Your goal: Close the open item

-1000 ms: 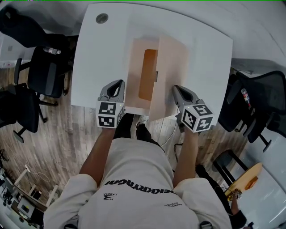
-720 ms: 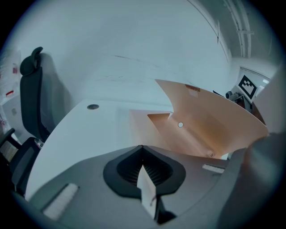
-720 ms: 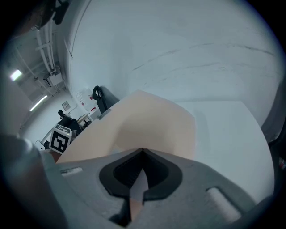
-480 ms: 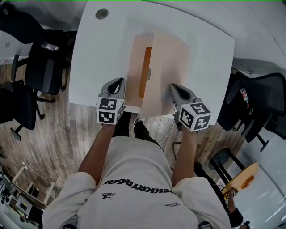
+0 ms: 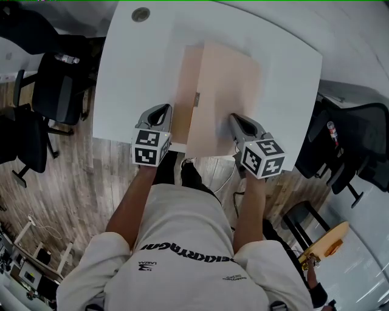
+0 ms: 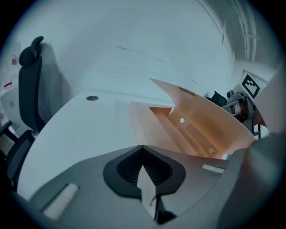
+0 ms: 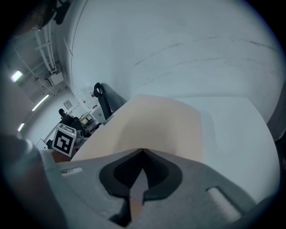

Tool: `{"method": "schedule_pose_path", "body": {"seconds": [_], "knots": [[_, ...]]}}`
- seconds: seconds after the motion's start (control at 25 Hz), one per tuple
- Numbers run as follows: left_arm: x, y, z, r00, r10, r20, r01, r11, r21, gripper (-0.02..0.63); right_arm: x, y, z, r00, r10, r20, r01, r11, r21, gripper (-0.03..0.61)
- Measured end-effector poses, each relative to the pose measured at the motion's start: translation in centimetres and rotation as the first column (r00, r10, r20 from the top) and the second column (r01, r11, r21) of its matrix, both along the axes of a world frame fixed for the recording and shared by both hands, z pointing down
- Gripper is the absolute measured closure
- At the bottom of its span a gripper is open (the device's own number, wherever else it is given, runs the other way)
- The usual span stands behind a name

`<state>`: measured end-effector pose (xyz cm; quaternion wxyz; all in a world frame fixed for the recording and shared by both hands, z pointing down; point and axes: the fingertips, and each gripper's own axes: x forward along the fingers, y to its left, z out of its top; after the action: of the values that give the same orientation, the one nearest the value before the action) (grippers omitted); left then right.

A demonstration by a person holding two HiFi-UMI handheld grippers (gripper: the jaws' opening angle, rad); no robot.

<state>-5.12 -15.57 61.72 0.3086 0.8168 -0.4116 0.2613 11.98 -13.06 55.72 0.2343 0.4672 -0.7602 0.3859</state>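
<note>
A pale wooden box (image 5: 186,91) lies on the white table (image 5: 130,79), its hinged lid (image 5: 222,97) folded over almost flat, with a small metal latch (image 5: 196,99) at the lid's free edge. From the left gripper view the lid (image 6: 214,127) still stands at a slant above the orange inside (image 6: 178,134). My right gripper (image 5: 237,121) is shut and rests against the lid's outer face (image 7: 152,125). My left gripper (image 5: 160,115) is shut beside the box's left side, with nothing in it.
The box reaches the table's near edge between my arms. A round cable grommet (image 5: 140,13) sits at the far left corner. Black office chairs stand left (image 5: 58,79) and right (image 5: 352,140) of the table. A wood floor lies below.
The lid has swung leftward and down over the box, covering the orange inside that showed before. My right gripper followed it to the left. The left gripper has barely moved.
</note>
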Motion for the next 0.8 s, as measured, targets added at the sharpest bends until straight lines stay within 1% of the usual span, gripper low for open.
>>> {"method": "schedule_pose_path", "body": {"seconds": [0.8], "knots": [[0.7,-0.2,1.2,1.000,0.006,-0.018,-0.007,0.999,-0.038,0.612,-1.4,-0.2,2.0,0.999,-0.040,-0.011,0.040,0.998,-0.044,0.578]]}}
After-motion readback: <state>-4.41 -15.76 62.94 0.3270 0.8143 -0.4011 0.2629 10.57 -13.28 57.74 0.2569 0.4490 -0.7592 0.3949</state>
